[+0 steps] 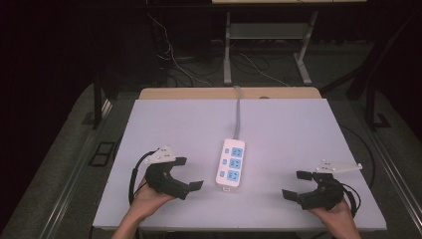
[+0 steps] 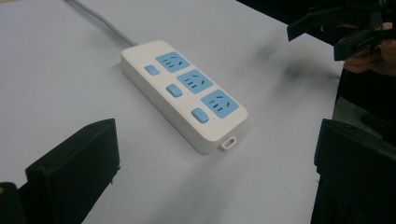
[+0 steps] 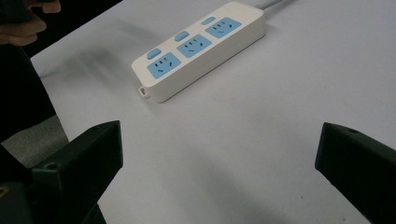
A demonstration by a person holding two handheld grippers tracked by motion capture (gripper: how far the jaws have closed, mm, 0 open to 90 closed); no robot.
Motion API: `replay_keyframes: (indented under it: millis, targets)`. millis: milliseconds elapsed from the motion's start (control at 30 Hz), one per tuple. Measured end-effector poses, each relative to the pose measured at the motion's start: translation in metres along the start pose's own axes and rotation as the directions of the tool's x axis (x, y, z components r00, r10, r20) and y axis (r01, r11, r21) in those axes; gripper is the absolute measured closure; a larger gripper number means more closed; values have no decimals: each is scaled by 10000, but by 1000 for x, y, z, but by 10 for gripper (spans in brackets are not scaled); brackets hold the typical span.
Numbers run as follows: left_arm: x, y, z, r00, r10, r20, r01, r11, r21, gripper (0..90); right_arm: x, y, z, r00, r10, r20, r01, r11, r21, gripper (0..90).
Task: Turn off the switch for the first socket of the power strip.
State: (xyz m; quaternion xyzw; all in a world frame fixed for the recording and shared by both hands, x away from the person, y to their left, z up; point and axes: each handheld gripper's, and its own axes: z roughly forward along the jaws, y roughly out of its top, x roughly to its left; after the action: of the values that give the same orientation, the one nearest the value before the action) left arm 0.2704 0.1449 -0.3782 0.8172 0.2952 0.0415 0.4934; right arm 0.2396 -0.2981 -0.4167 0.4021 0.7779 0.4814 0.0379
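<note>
Nearest the high camera, two forearms enter from the bottom edge, each hand holding a black two-jaw gripper over the near part of a pale lilac table (image 1: 174, 124). At near left, the left hand (image 1: 149, 198) grasps the left gripper (image 1: 190, 173), whose jaws stand well apart and point right, toward the table's centre. A grey three-cornered plate (image 1: 161, 154) sits on top of it, and a black cable (image 1: 133, 179) loops beside the wrist. At near right, the right hand (image 1: 336, 211) holds the right gripper (image 1: 294, 185), its jaws likewise spread wide and empty, pointing left. It carries its own three-cornered plate (image 1: 340, 166).

Between the two grippers, apart from both, a white power strip (image 1: 231, 162) lies flat on the table, its long axis running near to far. It bears three blue sockets in a row, each paired with a small blue switch on its left side. A grey cord (image 1: 238, 115) leaves its far end and runs over the far table edge.

From the left gripper view, the strip (image 2: 184, 93) lies ahead of the spread jaws, untouched, with the right gripper (image 2: 336, 32) at upper right. From the right gripper view, the strip (image 3: 198, 49) likewise lies beyond the open jaws, a small tab at its near end.

Beyond the table, a grey floor (image 1: 64, 149) shows loose cables and the legs of a white stand (image 1: 228, 50).
</note>
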Motion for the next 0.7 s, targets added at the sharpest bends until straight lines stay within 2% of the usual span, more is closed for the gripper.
replay_keyframes:
  millis: [433,700]
  targets:
    - [8,21,18,9994,300,178,-310,9977,602,0,0,-1,-1,10000,-4,3,4,10000,22,7]
    - [12,30,21,9990,402,202,-416,9964,739,0,0,-1,0,10000,-4,-6,4,10000,24,7]
